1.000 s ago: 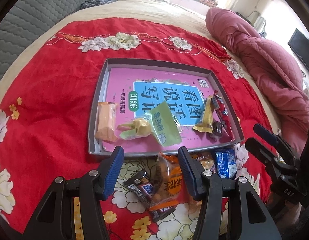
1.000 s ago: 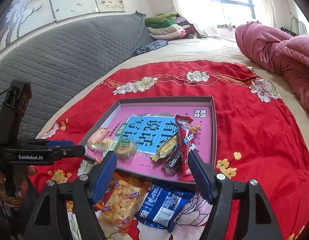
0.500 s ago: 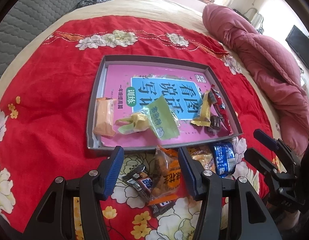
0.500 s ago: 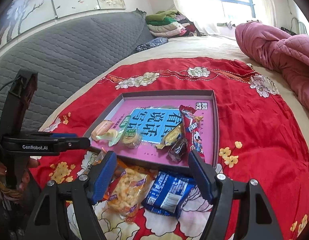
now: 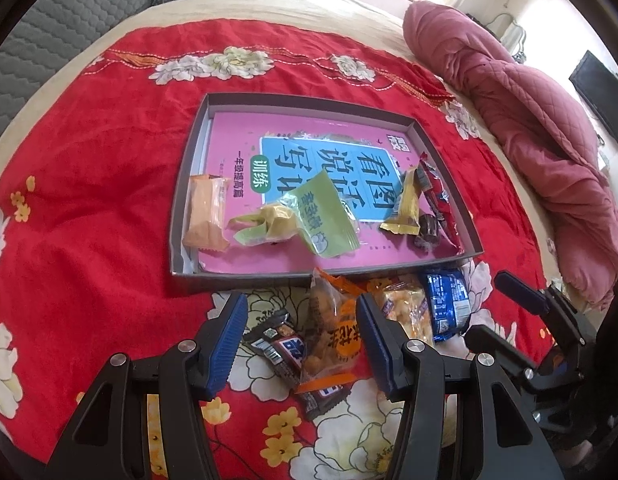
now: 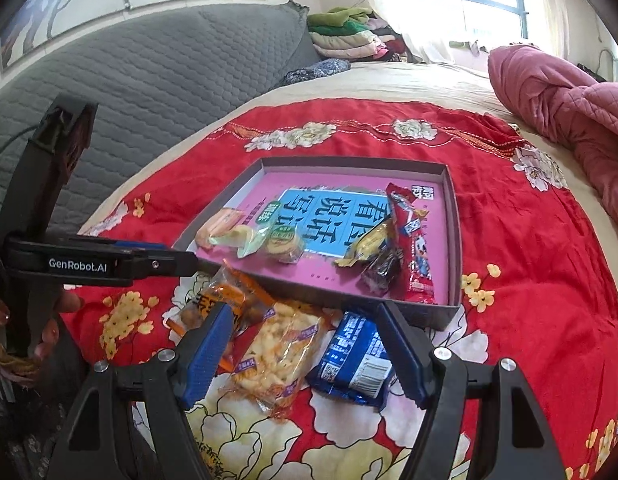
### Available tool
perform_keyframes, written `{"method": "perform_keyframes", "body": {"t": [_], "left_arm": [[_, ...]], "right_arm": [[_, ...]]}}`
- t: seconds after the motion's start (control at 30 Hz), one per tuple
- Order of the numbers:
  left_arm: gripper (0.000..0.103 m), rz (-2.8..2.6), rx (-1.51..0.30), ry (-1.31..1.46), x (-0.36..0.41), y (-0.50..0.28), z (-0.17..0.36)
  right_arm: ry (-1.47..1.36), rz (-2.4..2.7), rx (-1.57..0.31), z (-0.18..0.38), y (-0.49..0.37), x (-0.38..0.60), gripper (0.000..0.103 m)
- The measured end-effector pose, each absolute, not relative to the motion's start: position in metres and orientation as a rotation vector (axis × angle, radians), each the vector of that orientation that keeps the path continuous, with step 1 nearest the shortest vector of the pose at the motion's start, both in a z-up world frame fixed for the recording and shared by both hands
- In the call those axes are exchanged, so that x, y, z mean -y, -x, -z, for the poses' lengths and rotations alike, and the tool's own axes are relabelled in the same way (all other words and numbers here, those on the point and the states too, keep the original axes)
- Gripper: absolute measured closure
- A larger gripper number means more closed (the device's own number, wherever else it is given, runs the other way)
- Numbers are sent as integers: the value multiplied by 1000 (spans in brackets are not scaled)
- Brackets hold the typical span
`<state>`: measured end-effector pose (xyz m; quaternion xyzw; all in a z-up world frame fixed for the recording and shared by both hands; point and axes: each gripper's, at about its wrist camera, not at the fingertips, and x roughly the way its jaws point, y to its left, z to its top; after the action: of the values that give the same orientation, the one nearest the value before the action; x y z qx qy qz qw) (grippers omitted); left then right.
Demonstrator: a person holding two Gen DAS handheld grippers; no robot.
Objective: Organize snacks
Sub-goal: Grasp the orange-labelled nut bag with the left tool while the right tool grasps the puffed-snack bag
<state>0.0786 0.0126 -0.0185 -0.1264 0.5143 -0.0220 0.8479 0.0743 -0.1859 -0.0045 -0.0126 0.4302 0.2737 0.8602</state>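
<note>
A grey tray point(image 5: 269, 280) with a pink book as its floor lies on the red floral cloth. In it are an orange pack point(image 5: 205, 216), a green pack point(image 5: 325, 216), a yellow wrapper point(image 5: 407, 204) and a red stick point(image 6: 409, 240). Loose packs lie in front of the tray. My left gripper point(image 5: 303, 340) hovers open over an orange snack bag point(image 5: 333, 336) and a dark chocolate bar point(image 5: 281, 348). My right gripper point(image 6: 305, 352) hovers open over a yellow puffed-snack pack point(image 6: 277, 356) and a blue pack point(image 6: 353, 360). Neither gripper holds anything.
The red cloth point(image 5: 89, 220) covers a bed. A pink quilt point(image 5: 549, 140) is bunched at the right, a grey quilted headboard point(image 6: 149, 92) rises at the left, and folded clothes point(image 6: 345, 36) are stacked at the far end. A hand point(image 6: 49, 320) holds the left gripper.
The right gripper has drawn back from the tray, so the yellow and blue packs now lie higher between its fingers. The left gripper has hardly shifted. Both stay open.
</note>
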Motion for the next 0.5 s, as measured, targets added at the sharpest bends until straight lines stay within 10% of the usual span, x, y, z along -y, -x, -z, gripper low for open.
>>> {"method": "perform_keyframes", "body": {"t": [0.5], "left_arm": [[45,78,-1144,257,-1,-76,36]], "right_arm": [[105,-602,-975,20,-60,163,30]]}}
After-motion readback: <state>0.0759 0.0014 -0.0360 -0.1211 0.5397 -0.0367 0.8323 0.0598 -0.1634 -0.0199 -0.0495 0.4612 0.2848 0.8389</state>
